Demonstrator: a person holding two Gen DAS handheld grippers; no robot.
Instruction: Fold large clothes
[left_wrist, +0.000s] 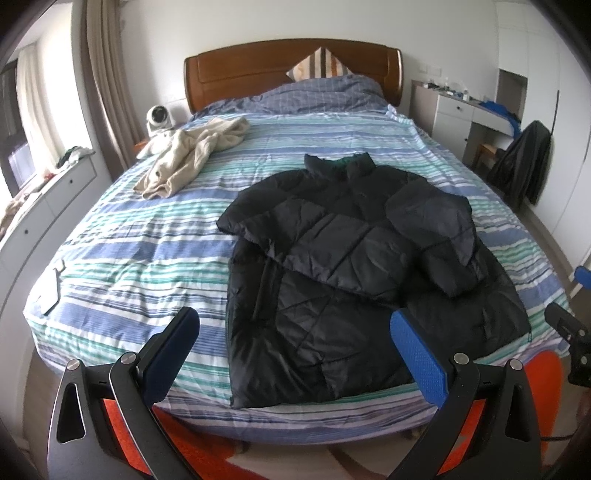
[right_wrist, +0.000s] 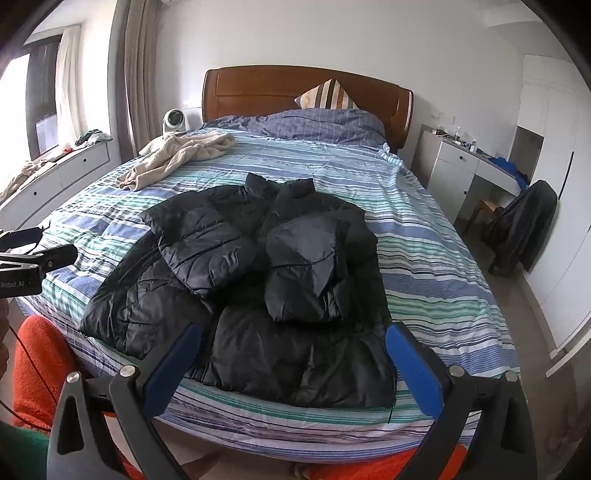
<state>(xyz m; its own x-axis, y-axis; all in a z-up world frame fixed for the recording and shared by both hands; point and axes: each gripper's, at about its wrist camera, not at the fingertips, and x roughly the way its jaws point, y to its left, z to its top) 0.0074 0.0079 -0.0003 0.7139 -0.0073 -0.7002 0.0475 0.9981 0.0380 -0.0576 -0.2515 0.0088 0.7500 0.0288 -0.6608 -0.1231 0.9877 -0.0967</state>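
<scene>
Left claw: the left claw (left_wrist: 295, 354) is released, its blue pads (left_wrist: 419, 354) spread wide and grasping nothing; it hangs off the foot edge of the bed, above the orange rug (left_wrist: 122, 417).
Right claw: the right claw (right_wrist: 293, 365) is likewise released and empty, both pads (right_wrist: 413, 369) apart, poised just short of the foot edge.
Each seen from the other: the right claw's black body shows at the right rim of the left wrist view; the left one shows at the left rim of the right wrist view.
Jacket: the black puffer jacket (left_wrist: 332, 258) lies flat on the bed (left_wrist: 129, 251), hem at the foot edge, collar toward the headboard (left_wrist: 258, 70); both sleeves are folded in across the chest.
Bed: striped blue, green and white cover; a checked blue duvet (left_wrist: 325, 92) is bunched at the head edge with a striped pillow (left_wrist: 319, 66) behind it.
Cream garment: a crumpled cream garment (left_wrist: 188, 155) sits near the far left corner, well apart from the jacket.
Beyond the bed: a small white fan (left_wrist: 157, 118) by the headboard's left end; a white dresser (left_wrist: 458, 114) and a chair draped in dark cloth (left_wrist: 521, 166) to the right.
</scene>
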